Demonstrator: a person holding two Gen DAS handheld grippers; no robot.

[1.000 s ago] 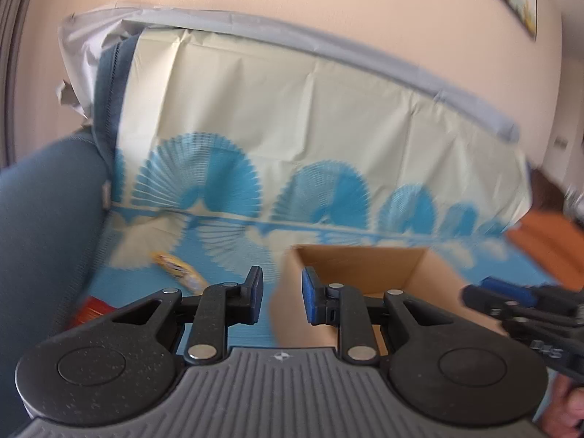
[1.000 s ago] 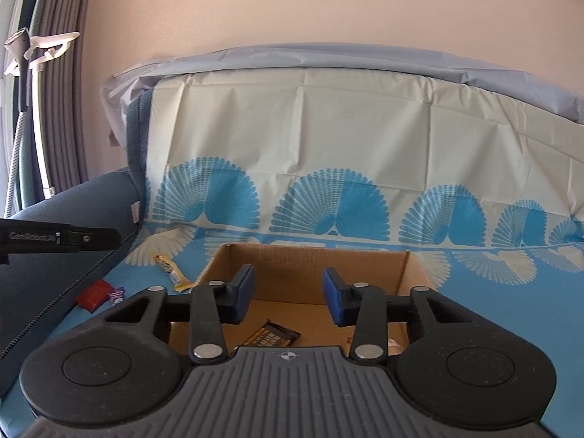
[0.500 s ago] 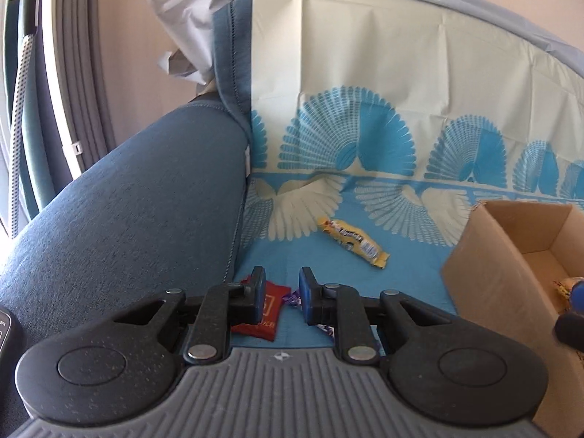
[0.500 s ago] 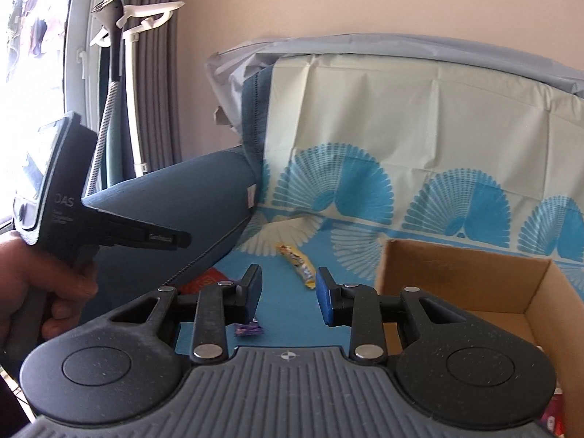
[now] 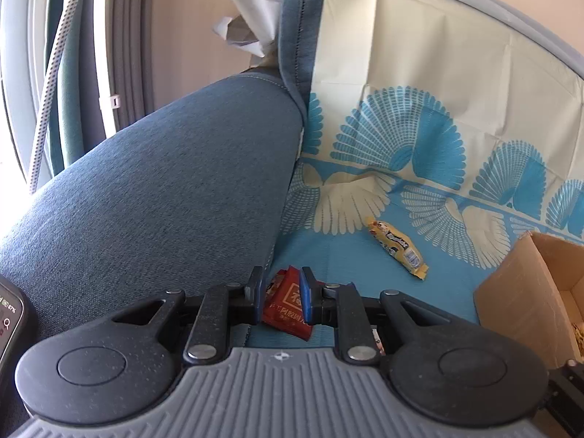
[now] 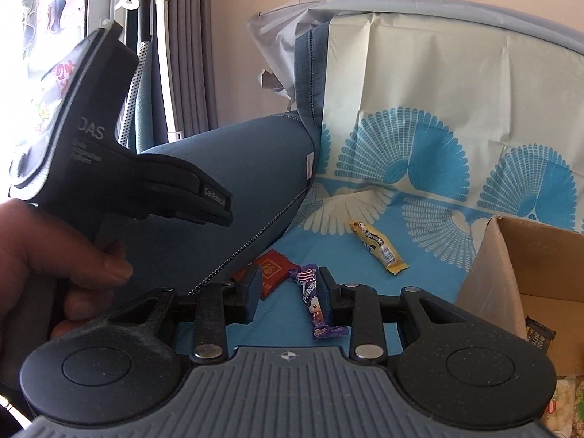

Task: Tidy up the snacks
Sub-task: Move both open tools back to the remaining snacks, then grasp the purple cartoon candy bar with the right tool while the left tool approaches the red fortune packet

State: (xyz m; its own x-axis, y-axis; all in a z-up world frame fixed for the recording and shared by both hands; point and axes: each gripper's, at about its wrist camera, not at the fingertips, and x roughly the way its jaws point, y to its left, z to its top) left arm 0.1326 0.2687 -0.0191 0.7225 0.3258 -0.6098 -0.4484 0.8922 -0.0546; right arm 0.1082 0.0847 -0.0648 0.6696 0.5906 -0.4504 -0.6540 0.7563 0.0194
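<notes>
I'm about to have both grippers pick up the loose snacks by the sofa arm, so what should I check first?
1. Left gripper lined up on the red packet: ok, the packet shows in its narrow gap.
2. Left grip closed on it: cannot tell, no pad contact is visible.
3. Right gripper over the purple bar: ok, the bar lies between its blue pads, jaws apart.
4. Yellow bar clear of both: ok, lying apart on the blue cloth.
5. Cardboard box open for drop-off: ok.
</notes>
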